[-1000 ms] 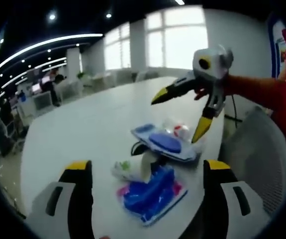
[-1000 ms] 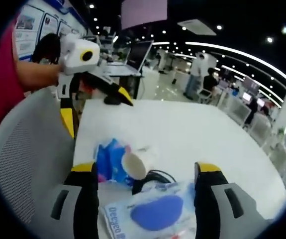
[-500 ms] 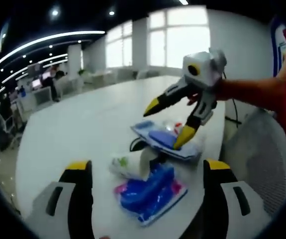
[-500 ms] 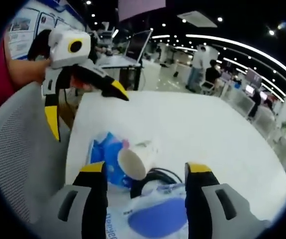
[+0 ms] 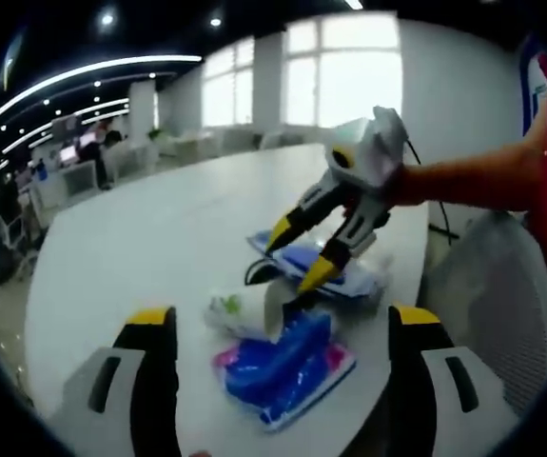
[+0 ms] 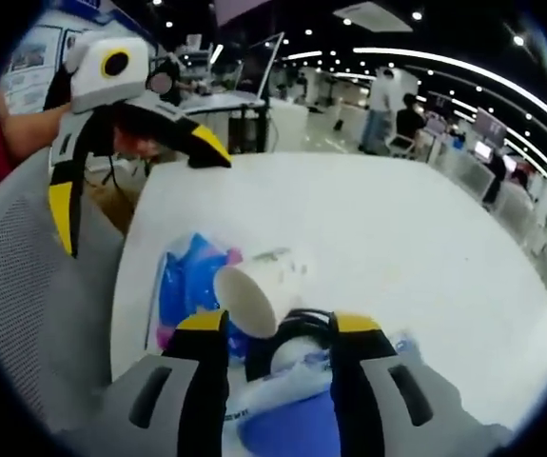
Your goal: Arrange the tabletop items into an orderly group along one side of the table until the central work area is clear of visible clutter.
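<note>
Clutter bunched at the near edge of the white tabletop (image 5: 140,248), by a grey mesh chair (image 5: 501,295): a paper cup (image 6: 249,290) tipped on its side, a blue-and-pink packet (image 5: 283,367), a clear packet with a blue oval inside (image 5: 325,271), and a loop of black cable (image 6: 297,328).

In the right gripper view, right tongs (image 6: 268,328) low over the pile, jaws narrowed but apart, nothing visibly clamped; black cable and the clear packet's top edge between the yellow tips. Cup just ahead and slightly left of the tips, open mouth facing the camera, long axis running away and to the right. Blue-and-pink packet (image 6: 183,286) left of the cup, partly under it.

In the left gripper view, right tongs (image 5: 302,252) slanting down from the right, tips just above the clear packet, beside the cup (image 5: 273,309). Left tongs (image 5: 283,328) wide open, empty, held back from the pile; seen from the other side (image 6: 135,176), raised above the chair and the tabletop corner.

Judgement: right tongs much nearer the pile, so the next grasp falls to them, most likely on the clear packet or cable already between the jaws.

Blue lettering along the clear packet's edge (image 6: 235,414), too blurred to read. Printing on the cup's side illegible too.
</note>
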Available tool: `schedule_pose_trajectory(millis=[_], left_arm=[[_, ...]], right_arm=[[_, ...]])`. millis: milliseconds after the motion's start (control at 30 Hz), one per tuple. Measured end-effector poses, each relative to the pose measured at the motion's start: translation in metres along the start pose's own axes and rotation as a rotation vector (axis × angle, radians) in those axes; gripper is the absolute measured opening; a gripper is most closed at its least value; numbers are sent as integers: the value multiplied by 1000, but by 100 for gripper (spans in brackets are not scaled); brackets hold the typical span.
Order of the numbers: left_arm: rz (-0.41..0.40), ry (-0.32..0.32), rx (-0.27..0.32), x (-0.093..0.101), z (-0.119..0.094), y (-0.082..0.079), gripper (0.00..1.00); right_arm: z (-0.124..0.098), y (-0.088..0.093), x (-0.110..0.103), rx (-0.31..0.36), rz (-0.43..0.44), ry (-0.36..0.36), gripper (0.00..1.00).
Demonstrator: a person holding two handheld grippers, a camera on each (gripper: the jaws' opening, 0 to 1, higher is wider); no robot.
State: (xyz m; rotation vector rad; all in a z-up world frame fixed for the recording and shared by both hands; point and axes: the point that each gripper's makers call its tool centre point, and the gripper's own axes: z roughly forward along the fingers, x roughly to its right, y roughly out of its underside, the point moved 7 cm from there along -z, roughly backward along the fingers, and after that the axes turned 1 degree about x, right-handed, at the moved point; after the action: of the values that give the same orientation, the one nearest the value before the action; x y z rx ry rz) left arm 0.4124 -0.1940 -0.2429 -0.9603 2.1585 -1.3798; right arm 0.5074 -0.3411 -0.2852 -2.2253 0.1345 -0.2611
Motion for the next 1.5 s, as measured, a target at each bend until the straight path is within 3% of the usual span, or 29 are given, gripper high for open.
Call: schedule_pose_trajectory(millis=[467, 667, 1067, 1500], left_arm=[[-9, 13, -1, 1, 2, 2, 88], [-14, 14, 3, 1, 2, 2, 87], [-13, 17, 3, 2, 3, 1, 87], [3, 21, 0, 4, 3, -1, 87]], right_arm=[[17, 14, -3, -56, 50, -38, 19], [20, 16, -3, -64, 61, -38, 17], [20, 16, 2, -62, 79, -17, 3], [10, 5, 7, -50, 111, -10, 3]])
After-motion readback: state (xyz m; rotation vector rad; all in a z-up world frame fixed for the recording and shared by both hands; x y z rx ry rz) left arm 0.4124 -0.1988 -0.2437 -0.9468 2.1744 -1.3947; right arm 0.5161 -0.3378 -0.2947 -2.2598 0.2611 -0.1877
